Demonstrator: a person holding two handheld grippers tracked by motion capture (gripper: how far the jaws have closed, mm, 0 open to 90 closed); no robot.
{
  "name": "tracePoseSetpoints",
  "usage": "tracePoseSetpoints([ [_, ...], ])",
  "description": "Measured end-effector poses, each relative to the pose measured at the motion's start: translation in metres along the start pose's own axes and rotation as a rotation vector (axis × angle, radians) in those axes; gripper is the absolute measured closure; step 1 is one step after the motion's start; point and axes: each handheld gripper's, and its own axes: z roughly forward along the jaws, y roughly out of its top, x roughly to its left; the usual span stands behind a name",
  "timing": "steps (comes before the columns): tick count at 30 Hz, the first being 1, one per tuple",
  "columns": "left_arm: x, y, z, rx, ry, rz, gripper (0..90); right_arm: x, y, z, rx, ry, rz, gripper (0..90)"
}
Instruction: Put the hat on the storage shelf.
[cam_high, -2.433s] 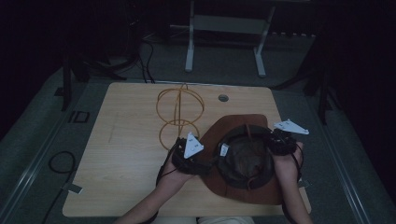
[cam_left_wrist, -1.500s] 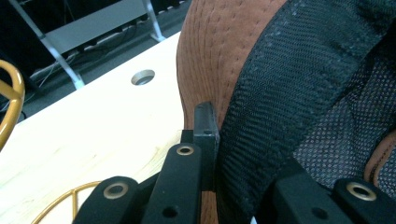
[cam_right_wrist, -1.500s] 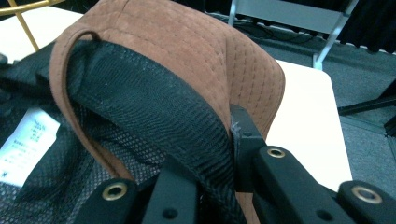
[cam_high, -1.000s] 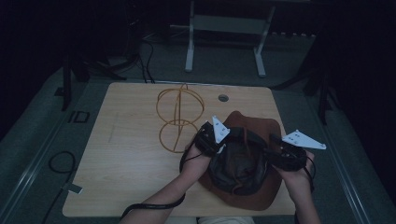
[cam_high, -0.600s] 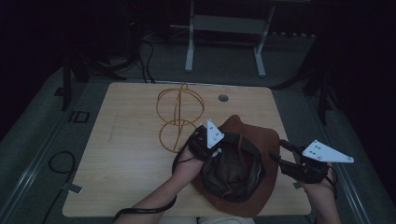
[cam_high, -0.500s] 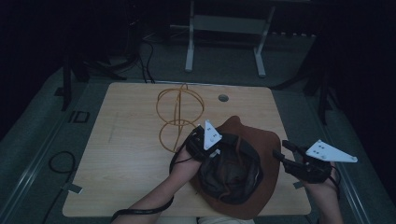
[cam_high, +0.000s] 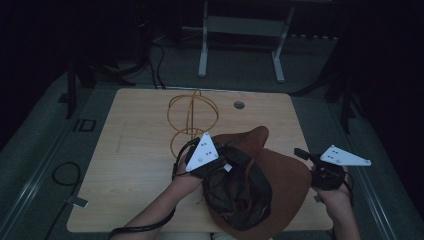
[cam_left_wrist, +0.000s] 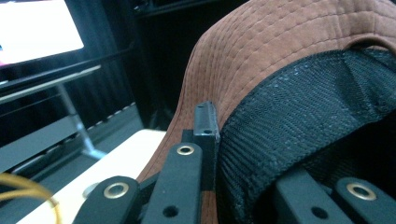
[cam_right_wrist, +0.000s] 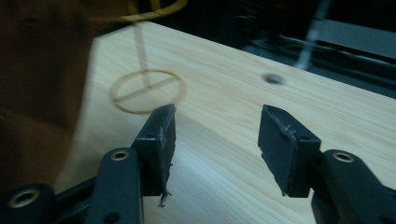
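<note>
Centrally, a brown hat (cam_high: 280, 180) with black mesh lining is held tilted above the desk (cam_high: 140, 165), its brim clamped by the left tool (cam_high: 220, 160). At right, the right tool (cam_high: 305, 156) is shown wide apart, empty, beside a wire stand (cam_high: 192, 117).

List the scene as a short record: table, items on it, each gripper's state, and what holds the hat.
table: light wooden table
items: brown hat with black mesh lining, crown down; yellow wire stand
left gripper: shut on the hat's brim beside the lining
right gripper: open, nothing between its jaws, over bare wood, apart from the hat
hat support: left gripper alone; brim partly lifted
</note>
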Motion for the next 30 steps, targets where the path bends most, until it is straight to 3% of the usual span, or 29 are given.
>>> tracePoseSetpoints([
  [1,-0.002,0.001,0.001,-0.004,-0.001,0.006,85.8,0.005,0.004,0.008,-0.02,0.051,0.007,44.5],
  [3,-0.006,0.004,0.006,-0.006,-0.018,0.01,85.8,0.009,0.007,0.015,-0.031,0.094,0.007,44.2],
  [4,-0.006,0.004,0.006,-0.006,-0.018,0.01,85.8,0.009,0.007,0.015,-0.031,0.094,0.007,44.2],
  [5,-0.007,0.004,0.007,-0.008,-0.026,0.01,85.8,0.015,0.012,0.024,-0.039,0.142,0.007,44.0],
  [6,-0.008,0.004,0.008,-0.011,-0.031,0.006,85.8,0.015,0.012,0.024,-0.039,0.142,0.007,44.0],
  [7,-0.009,0.005,0.01,-0.015,-0.031,0.0,85.8,0.017,0.015,0.028,-0.062,0.198,0.02,43.4],
  [8,-0.009,0.005,0.01,-0.015,-0.031,0.0,85.8,0.017,0.015,0.028,-0.062,0.198,0.02,43.4],
  [11,-0.009,0.003,0.013,-0.031,-0.033,-0.019,85.7,0.022,0.021,0.031,-0.13,0.305,0.04,41.9],
  [17,-0.01,0.003,0.018,-0.054,-0.03,-0.048,85.7,0.031,0.027,0.04,-0.142,0.383,0.016,41.9],
  [19,-0.012,0.004,0.019,-0.055,-0.033,-0.039,85.7,0.036,0.03,0.045,-0.137,0.402,0.005,41.9],
  [21,-0.019,0.005,0.023,-0.045,-0.028,0.008,85.6,0.041,0.031,0.05,-0.137,0.435,-0.025,44.3],
  [22,-0.019,0.005,0.023,-0.045,-0.028,0.008,85.6,0.041,0.031,0.05,-0.137,0.435,-0.025,44.3],
  [25,-0.02,0.005,0.025,-0.035,-0.026,0.005,85.5,0.044,0.032,0.052,-0.141,0.473,-0.039,59.2],
  [29,-0.021,0.004,0.026,-0.026,-0.025,0.005,85.5,0.045,0.031,0.054,-0.146,0.49,-0.036,68.2],
  [30,-0.02,0.004,0.026,-0.027,-0.04,-0.011,85.5,0.044,0.031,0.054,-0.136,0.476,-0.039,78.4],
])
